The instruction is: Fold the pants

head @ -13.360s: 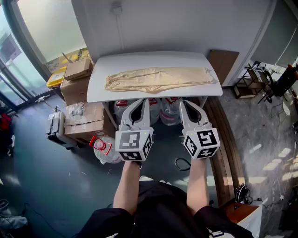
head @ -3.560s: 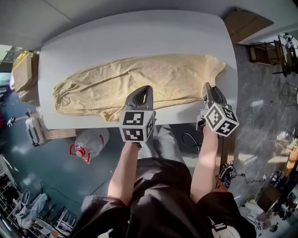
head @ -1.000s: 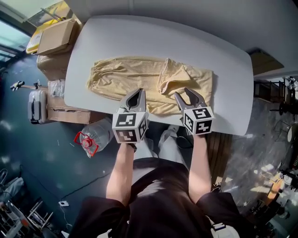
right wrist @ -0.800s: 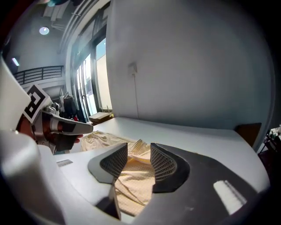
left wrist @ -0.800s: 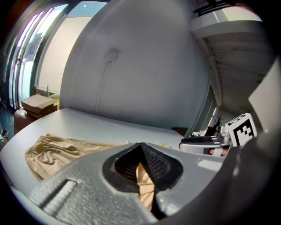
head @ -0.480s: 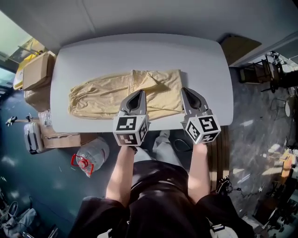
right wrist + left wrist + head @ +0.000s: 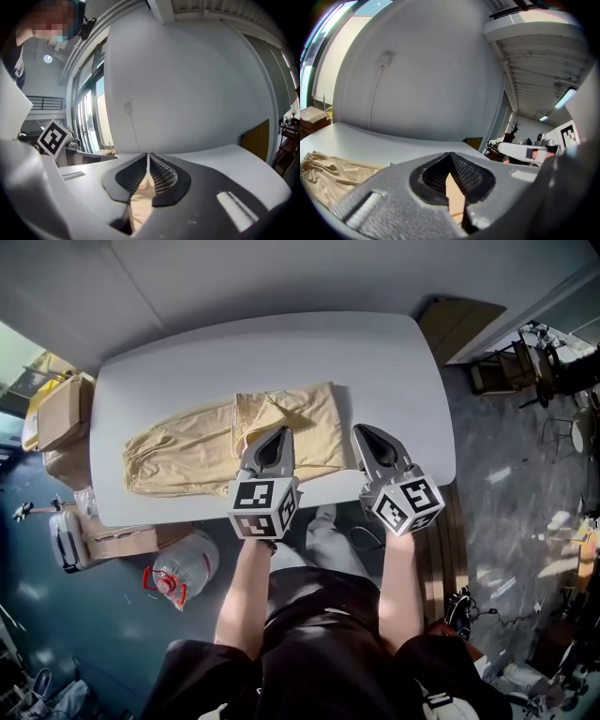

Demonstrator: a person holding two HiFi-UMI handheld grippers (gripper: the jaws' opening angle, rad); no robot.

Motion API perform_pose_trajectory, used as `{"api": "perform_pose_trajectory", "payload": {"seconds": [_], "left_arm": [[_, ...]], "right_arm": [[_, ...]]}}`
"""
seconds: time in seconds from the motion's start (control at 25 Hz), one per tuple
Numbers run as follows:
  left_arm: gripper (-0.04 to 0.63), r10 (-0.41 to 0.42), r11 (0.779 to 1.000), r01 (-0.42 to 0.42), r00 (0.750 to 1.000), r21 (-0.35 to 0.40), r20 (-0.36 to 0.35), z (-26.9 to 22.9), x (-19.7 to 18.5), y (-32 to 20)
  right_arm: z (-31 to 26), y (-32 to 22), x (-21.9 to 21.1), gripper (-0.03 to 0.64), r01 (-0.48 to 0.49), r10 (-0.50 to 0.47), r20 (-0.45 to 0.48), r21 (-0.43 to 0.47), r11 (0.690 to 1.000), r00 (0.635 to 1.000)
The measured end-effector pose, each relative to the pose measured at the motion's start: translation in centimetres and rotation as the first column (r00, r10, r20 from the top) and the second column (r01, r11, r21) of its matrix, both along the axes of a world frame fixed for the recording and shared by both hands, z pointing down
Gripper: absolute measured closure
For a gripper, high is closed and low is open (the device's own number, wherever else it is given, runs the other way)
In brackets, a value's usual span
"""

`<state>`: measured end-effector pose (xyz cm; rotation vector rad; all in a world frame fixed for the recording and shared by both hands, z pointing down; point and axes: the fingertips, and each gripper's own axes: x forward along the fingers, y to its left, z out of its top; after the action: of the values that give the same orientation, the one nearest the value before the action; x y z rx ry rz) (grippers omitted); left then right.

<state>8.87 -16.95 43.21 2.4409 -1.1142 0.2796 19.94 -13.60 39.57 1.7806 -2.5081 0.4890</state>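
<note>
Pants (image 7: 187, 451) are folded once, right end over; more folds look due. Your left gripper (image 7: 277, 433) is shut, empty; your right gripper (image 7: 363, 432) has just closed, empty.

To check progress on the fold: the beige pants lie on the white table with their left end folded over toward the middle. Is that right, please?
Not quite: it is the right end of the pants that is folded over toward the middle, while the left end lies flat. The head view shows this. They do lie on the white table.
</note>
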Motion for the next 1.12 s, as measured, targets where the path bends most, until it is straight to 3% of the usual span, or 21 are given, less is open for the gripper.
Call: {"api": "perform_pose_trajectory", "payload": {"seconds": [0.08, 0.32, 0.68, 0.88, 1.12], "left_arm": [[0.592, 0.002, 1.0, -0.002, 1.0, -0.011, 0.009, 0.6, 0.5, 0.3], [0.592, -0.006, 0.998, 0.008, 1.0, -0.057, 0.031, 2.7, 1.2, 1.2], [0.592, -0.041, 0.985, 0.054, 0.996, -0.167, 0.077, 8.0, 0.9, 2.7], [0.592, -0.046, 0.975, 0.067, 0.994, -0.213, 0.101, 10.5, 0.8, 3.8], [0.592, -0.097, 0.96, 0.114, 0.992, -0.254, 0.078, 11.3, -0.5, 4.3]], "right_arm": [[0.6, 0.1, 0.3, 0.526, 0.016, -0.016, 0.01, -0.022, 1.0, 1.0], [5.3, 1.1, 0.9, 0.457, 0.034, -0.037, -0.018, -0.161, 0.986, 0.999], [13.8, 2.0, 1.2, 0.403, 0.033, -0.032, 0.009, -0.365, 0.93, 0.999], [17.8, 2.8, 1.6, 0.399, 0.04, -0.026, 0.037, -0.472, 0.881, 0.999], [20.5, 3.3, 1.8, 0.388, 0.029, 0.004, 0.058, -0.561, 0.827, 0.998]]}}
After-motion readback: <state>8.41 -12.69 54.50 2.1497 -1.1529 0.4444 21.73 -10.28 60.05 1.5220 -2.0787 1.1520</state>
